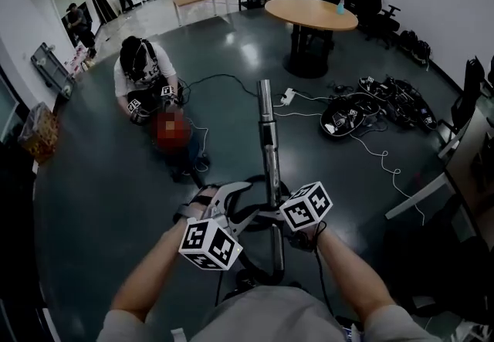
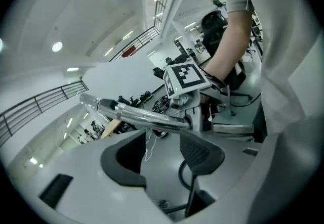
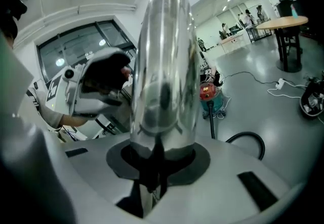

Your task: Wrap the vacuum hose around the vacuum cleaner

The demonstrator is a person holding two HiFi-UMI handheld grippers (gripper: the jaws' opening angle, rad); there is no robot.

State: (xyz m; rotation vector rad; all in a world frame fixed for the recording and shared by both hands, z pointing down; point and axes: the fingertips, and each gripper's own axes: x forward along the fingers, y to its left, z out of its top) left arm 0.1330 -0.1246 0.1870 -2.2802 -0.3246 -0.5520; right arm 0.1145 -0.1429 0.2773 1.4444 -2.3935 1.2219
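Out in front of me in the head view, over the dark floor [image 1: 116, 201], the metal tube [image 1: 266, 140] of the vacuum points straight ahead. The right hand-held gripper [image 1: 272, 215] has its near end, and the left hand-held gripper [image 1: 235, 205] sits just beside it.

In the left gripper view, my left pads stand partly apart with nothing pressed between them. The tube crosses just past their tips.

In the right gripper view, the jaws are clamped on the tube, which rises from them smooth and mirror-bright. Beyond it the vacuum cleaner [image 3: 210, 97], red on top and teal below, stands on the floor well apart from me. A loop of black hose [image 3: 248, 139] lies slack near it. I see no turn of hose around the cleaner, so I judge the wrapping not yet begun and all of it left.
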